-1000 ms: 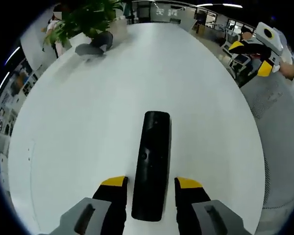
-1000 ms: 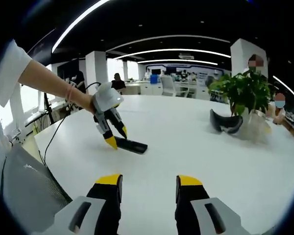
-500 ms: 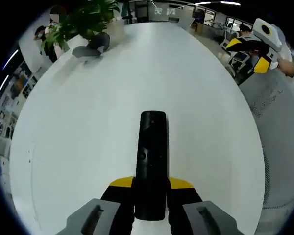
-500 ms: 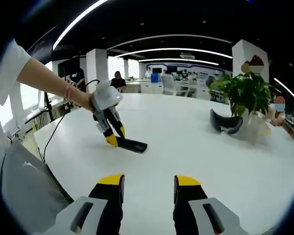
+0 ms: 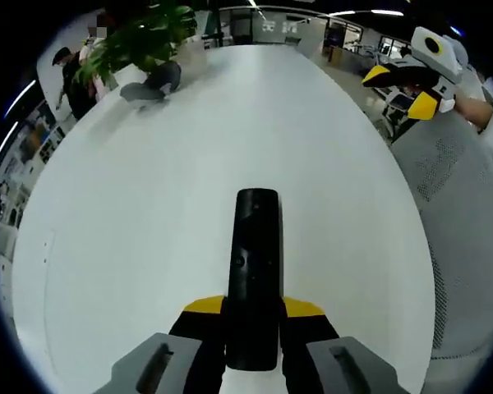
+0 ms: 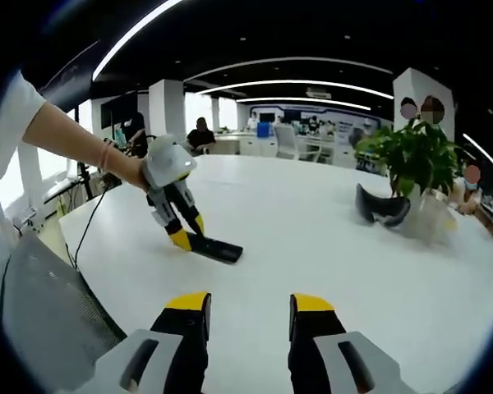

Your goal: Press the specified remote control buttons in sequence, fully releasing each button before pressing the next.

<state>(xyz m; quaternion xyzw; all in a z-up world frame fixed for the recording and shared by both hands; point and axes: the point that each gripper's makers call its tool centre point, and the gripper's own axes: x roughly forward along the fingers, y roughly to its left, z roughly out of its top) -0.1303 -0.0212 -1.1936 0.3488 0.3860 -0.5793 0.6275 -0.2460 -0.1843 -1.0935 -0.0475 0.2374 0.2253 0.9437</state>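
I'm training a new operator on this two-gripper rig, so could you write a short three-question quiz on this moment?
1. True or false: the left gripper is shut on the remote control.
2. In the right gripper view, the right gripper is: A) pressing a button, B) open above the white table and holding nothing, C) gripping the potted plant.
3. Fill in: the remote control lies flat on the ____.

Key
1. True: both yellow-tipped jaws sit against its near end.
2. B: the jaws stand apart with bare table between them.
3. White table.
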